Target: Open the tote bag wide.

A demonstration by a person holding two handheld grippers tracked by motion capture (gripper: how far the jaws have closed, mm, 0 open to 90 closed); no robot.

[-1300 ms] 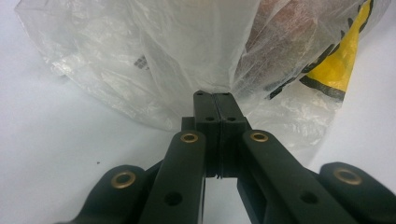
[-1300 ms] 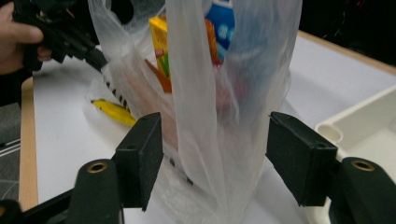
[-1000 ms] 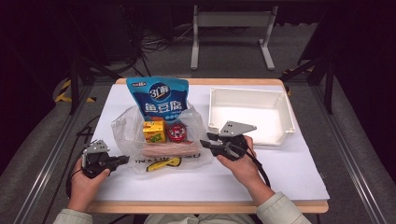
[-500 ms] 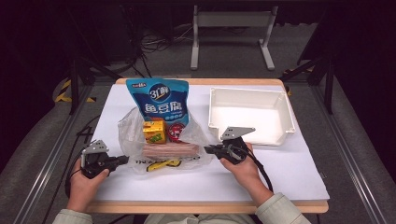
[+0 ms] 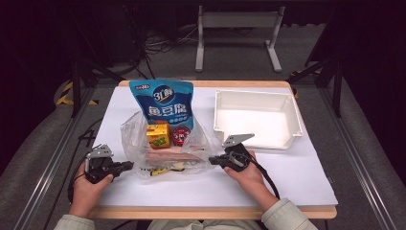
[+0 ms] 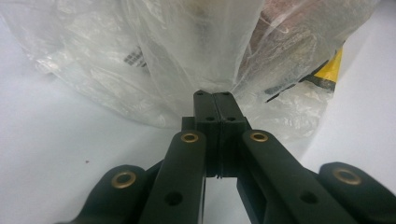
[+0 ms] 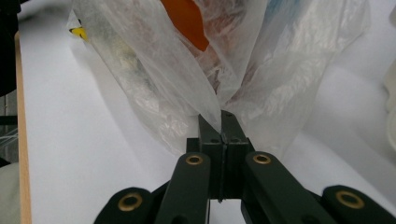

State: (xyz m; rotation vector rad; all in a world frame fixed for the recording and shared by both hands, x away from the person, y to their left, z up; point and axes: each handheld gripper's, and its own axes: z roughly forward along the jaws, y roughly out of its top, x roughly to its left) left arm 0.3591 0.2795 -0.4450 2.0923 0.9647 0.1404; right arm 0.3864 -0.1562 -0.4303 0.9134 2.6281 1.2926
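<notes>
Step in hand: spreading the bag (image 5: 165, 146), which lies mid-table toward the near edge. Left gripper (image 6: 215, 100) and right gripper (image 7: 221, 122) each clench its film. Next move likely calls for pulling apart evenly, avoiding tears.

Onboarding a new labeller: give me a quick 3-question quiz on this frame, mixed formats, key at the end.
1. True or false: the left gripper and the right gripper each have their jaws shut on film of the clear plastic bag.
2. Multiple choice: where does the white tray stand? A) inside the bag B) on the table to the right of the bag C) under the blue snack pouch
3. Fill in: the blue snack pouch sticks out of the bag on its ___ side, away from the person.

Key: 1 true; 2 B; 3 far
</notes>
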